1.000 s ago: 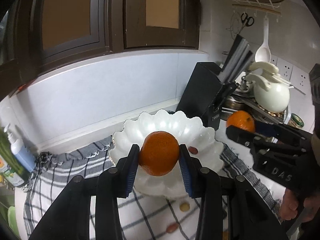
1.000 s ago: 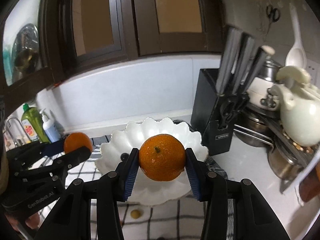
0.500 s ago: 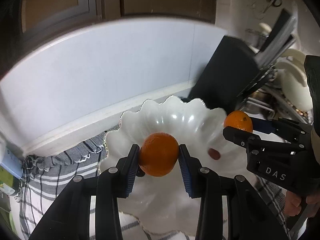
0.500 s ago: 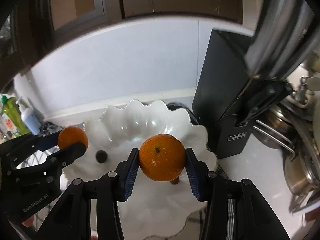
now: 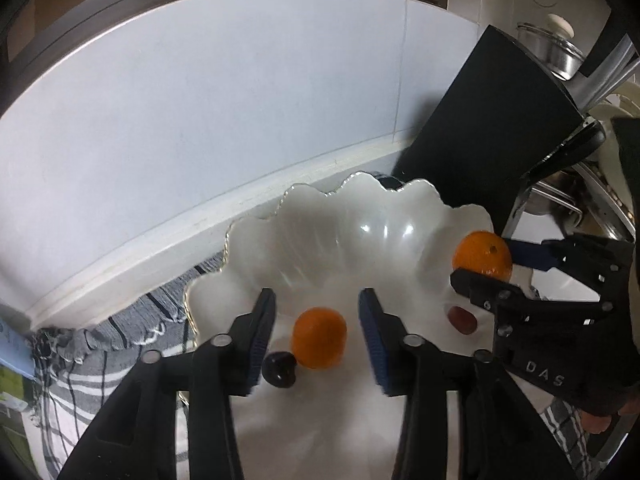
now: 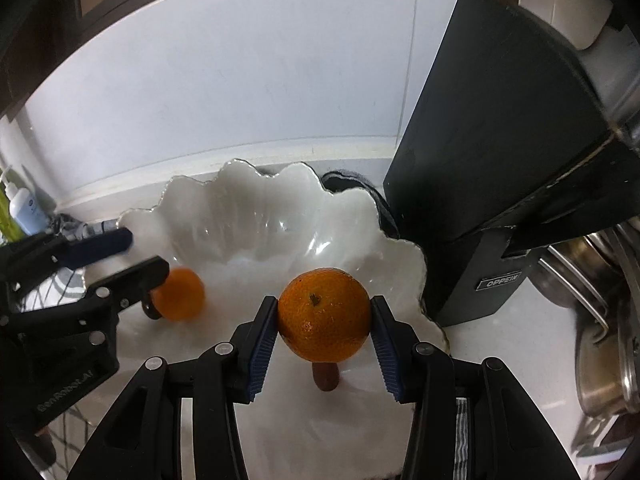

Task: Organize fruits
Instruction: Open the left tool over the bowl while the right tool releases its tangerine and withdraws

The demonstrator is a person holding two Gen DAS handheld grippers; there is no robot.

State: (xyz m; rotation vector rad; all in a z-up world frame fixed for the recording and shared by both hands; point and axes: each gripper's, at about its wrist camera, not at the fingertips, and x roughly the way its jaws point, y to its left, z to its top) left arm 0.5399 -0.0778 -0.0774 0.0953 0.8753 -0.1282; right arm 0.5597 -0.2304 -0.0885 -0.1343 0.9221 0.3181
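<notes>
1. Fruit being gathered: two oranges go into the white bowl (image 5: 248,248).
2. Left tool (image 5: 318,338) has just been opening; its pads stand clear of the small orange (image 5: 319,337), which sits in the bowl beside a dark fruit (image 5: 280,369).
3. Right tool (image 6: 323,330) pinches the bigger orange (image 6: 323,314) by its sides, over the bowl near a red fruit (image 6: 326,376).
4. Handling, likely: oranges are round, firm, light and roll easily; grip across the widest part.
5. Bowl looks brittle, so release low.
</notes>
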